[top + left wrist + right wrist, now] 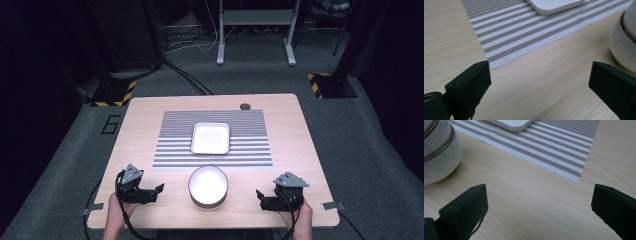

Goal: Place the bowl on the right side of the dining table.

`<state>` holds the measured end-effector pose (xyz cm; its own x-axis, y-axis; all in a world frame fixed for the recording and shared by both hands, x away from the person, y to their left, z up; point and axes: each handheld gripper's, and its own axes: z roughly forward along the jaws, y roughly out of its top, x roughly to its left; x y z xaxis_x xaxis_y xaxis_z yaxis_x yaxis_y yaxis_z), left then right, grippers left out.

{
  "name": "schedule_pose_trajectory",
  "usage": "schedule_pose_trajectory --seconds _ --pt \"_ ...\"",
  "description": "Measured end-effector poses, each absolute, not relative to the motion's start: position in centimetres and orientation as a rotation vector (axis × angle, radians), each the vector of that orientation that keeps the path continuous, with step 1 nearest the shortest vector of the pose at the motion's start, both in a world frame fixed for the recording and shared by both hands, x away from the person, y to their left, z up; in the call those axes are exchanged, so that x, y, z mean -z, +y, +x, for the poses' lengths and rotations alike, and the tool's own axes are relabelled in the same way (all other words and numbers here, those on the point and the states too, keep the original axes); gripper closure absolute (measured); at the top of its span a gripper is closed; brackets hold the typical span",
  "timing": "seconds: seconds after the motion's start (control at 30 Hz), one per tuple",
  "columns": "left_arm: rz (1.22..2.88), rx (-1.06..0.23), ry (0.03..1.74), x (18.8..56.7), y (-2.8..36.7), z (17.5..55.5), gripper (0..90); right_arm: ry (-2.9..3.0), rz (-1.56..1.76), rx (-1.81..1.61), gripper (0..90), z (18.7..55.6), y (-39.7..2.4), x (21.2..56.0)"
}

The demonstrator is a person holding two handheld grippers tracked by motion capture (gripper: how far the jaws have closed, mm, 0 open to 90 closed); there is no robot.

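A stack of white bowls (208, 186) with thin brown rims sits on the wooden table near its front edge, between my two grippers. Behind it a square white dish (211, 138) rests on a grey-striped placemat (250, 145). My left gripper (159, 192) lies open on the table left of the bowls, with nothing between its jaws. The right gripper (260, 197) lies open to their right, also holding nothing. In the left gripper view the bowls (625, 42) stand at the right edge and the dish (554, 5) at the top. The right gripper view has the bowls (437, 152) at the left.
The table (140, 125) has a round cable hole (244, 106) at its back edge. Tape tabs mark the front corners. Beyond the table lie grey carpet, cables, a white desk frame (255, 30) and two yellow-black striped stand bases.
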<state>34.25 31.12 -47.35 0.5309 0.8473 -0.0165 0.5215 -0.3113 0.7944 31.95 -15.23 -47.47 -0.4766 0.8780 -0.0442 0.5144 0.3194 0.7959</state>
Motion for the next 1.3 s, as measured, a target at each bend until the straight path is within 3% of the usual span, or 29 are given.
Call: schedule_pose_trajectory --seconds 1.3 --pt "2.004 -0.534 0.957 43.2 27.9 33.8 4.9 2.189 1.036 -1.144 2.3 32.7 -10.0 44.1"
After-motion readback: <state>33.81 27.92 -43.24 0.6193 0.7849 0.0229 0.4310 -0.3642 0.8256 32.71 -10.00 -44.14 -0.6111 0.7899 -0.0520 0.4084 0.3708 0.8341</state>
